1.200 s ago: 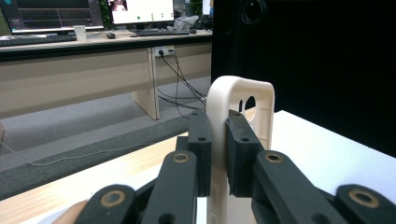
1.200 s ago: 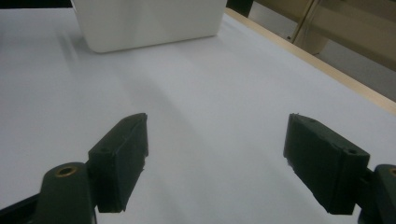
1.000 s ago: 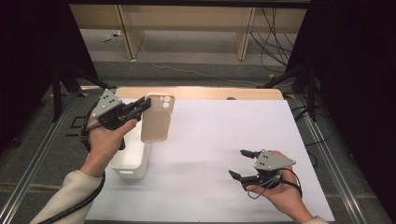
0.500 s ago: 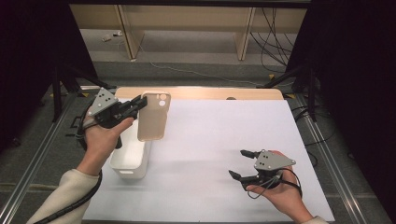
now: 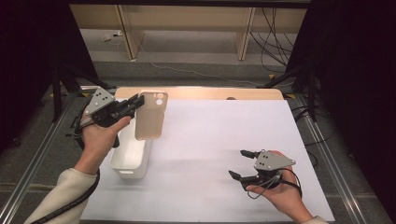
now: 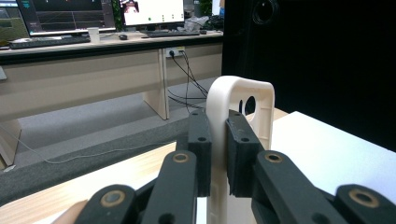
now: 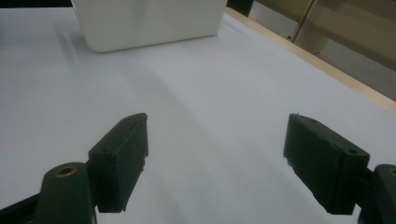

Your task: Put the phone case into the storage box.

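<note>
Above the white rectangular plastic bin [image 5: 130, 151] at the table's left edge, I had the beige soft-plastic phone case [image 5: 150, 115] hanging in the air, clamped by one long side edge in my left gripper [image 5: 135, 102]. In the left gripper view its two black pads [image 6: 200, 140] pressed the case's thin wall [image 6: 219, 116] from either side, with the camera cut-out at the upper end.

What mattered for the coming move was how the case lay against the bin. Its long axis ran nearly upright, top tipped slightly away from me, and its lower end hung over the bin's right rim, not touching it. The bin's own length ran away from me along the table, so I judged the case would need lowering, and perhaps laying flatter, to go inside.

My right gripper [image 5: 243, 164] rested well apart on the white table sheet [image 5: 210, 140], near the right front corner, jaws spread wide with nothing between them. The left hand [image 5: 95, 137] was plainly the nearer one for the job.
</note>
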A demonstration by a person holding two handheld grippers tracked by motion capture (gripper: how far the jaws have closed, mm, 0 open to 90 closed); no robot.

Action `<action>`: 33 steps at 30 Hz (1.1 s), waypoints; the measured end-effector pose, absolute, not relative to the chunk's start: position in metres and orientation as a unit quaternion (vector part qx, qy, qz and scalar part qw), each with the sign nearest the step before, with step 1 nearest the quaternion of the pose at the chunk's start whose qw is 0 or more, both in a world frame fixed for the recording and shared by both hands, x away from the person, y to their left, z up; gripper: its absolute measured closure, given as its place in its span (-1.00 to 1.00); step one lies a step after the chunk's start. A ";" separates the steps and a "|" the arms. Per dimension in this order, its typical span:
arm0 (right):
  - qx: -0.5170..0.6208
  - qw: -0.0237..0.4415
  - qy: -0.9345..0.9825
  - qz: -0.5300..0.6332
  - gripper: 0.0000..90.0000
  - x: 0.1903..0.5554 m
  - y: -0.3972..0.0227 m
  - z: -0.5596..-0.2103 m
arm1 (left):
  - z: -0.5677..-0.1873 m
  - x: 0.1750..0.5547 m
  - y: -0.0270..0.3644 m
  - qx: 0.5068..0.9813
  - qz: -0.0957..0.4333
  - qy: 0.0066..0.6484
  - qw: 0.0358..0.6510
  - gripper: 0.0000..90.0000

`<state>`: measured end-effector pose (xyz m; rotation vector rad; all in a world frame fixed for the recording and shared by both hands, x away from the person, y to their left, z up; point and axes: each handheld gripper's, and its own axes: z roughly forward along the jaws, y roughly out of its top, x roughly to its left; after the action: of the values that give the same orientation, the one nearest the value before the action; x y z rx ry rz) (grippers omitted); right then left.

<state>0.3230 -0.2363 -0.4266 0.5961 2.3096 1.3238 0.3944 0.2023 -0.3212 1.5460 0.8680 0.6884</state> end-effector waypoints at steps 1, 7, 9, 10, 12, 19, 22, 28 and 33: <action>0.214 0.205 0.829 0.475 -0.48 0.323 -0.236 -0.427 | -0.321 0.395 0.203 0.662 0.295 0.372 0.581 0.82; 0.214 0.206 0.828 0.476 -0.48 0.323 -0.236 -0.426 | -0.322 0.395 0.205 0.661 0.296 0.374 0.579 0.82; 0.214 0.206 0.828 0.475 -0.48 0.323 -0.236 -0.426 | -0.322 0.396 0.206 0.661 0.296 0.375 0.578 0.82; 0.214 0.206 0.828 0.475 -0.48 0.323 -0.236 -0.427 | -0.322 0.396 0.206 0.661 0.297 0.375 0.578 0.82; 0.214 0.205 0.829 0.475 -0.48 0.323 -0.236 -0.427 | -0.322 0.396 0.207 0.661 0.297 0.376 0.578 0.82; 0.214 0.205 0.829 0.475 -0.48 0.323 -0.236 -0.427 | -0.322 0.397 0.210 0.660 0.301 0.377 0.576 0.82; 0.214 0.205 0.829 0.475 -0.48 0.323 -0.236 -0.427 | -0.321 0.398 0.211 0.660 0.302 0.378 0.575 0.82; 0.214 0.205 0.829 0.475 -0.48 0.323 -0.236 -0.427 | -0.321 0.398 0.214 0.659 0.303 0.379 0.575 0.82; 0.214 0.204 0.829 0.475 -0.48 0.323 -0.236 -0.427 | -0.322 0.399 0.216 0.659 0.304 0.381 0.573 0.82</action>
<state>0.3233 -0.2360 -0.4270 0.5971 2.3122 1.3238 0.3993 0.2164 -0.3219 1.5449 0.8928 0.7132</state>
